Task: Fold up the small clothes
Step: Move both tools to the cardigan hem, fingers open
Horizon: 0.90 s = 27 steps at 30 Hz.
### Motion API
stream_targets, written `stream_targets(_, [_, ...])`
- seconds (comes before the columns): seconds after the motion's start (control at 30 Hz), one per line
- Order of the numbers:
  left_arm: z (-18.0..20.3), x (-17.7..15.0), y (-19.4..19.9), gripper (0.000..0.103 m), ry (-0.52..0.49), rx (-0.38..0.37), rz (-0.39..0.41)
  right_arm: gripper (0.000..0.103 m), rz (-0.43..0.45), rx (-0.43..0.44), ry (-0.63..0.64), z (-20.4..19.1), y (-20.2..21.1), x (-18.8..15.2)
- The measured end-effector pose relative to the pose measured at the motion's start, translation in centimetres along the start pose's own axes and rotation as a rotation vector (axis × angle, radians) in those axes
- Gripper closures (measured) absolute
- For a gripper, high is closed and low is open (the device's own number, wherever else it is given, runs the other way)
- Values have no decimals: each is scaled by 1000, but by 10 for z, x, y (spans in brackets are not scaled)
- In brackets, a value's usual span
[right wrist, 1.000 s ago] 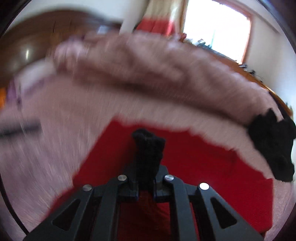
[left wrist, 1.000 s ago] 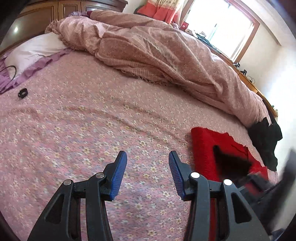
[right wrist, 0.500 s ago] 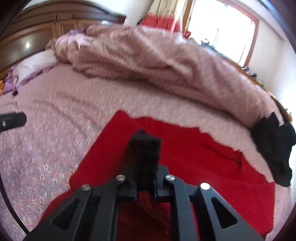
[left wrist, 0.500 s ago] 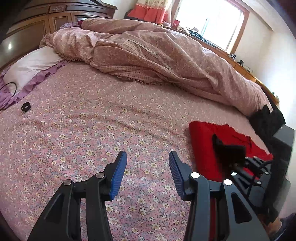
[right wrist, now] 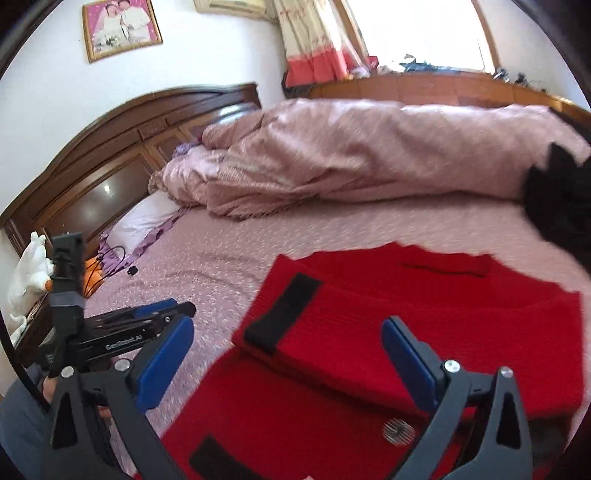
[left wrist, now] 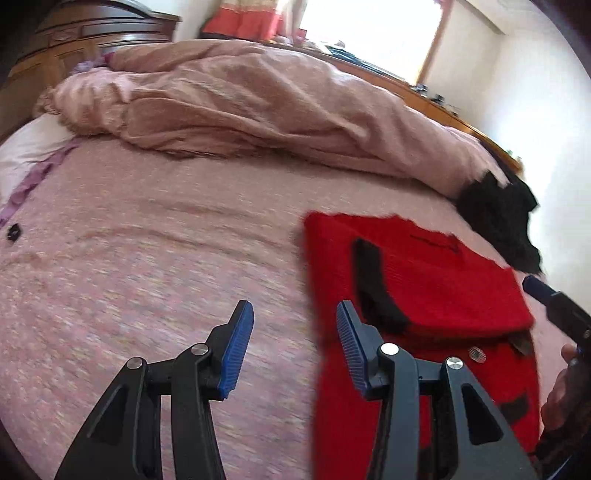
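This is a bedroom in a home. A big bed [right wrist: 369, 229] has a pink flowery sheet, a bunched-up pink blanket [right wrist: 351, 155], a pillow [right wrist: 144, 218] and a dark wooden headboard [right wrist: 110, 155]. A framed photo [right wrist: 120, 26] hangs on the wall, near a curtain [right wrist: 310, 40].

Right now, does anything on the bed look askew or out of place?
Mildly. The red sweater lies partly folded, its black-cuffed sleeve slanting across the body rather than squared. A crumpled black garment sits unfolded beside it. Both grippers are open, holding nothing.
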State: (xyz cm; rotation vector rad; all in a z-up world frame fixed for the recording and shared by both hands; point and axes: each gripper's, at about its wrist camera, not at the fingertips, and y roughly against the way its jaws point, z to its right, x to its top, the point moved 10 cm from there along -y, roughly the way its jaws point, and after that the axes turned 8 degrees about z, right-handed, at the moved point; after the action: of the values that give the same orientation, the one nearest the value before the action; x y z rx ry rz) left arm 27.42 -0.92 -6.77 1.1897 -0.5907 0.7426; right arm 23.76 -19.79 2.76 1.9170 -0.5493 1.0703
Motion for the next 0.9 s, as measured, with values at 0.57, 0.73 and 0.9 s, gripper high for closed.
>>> stream_targets(0.57, [46, -107, 83, 62, -107, -46, -172, 0, 21, -154, -28, 107, 229, -104])
stream_targets(0.73, [24, -165, 89, 62, -55, -35, -261, 0, -89, -172, -271, 144, 246, -171])
stream_targets(0.9, [22, -179, 104, 62, 15, -92, -239, 1, -118, -81, -467, 150, 245, -206])
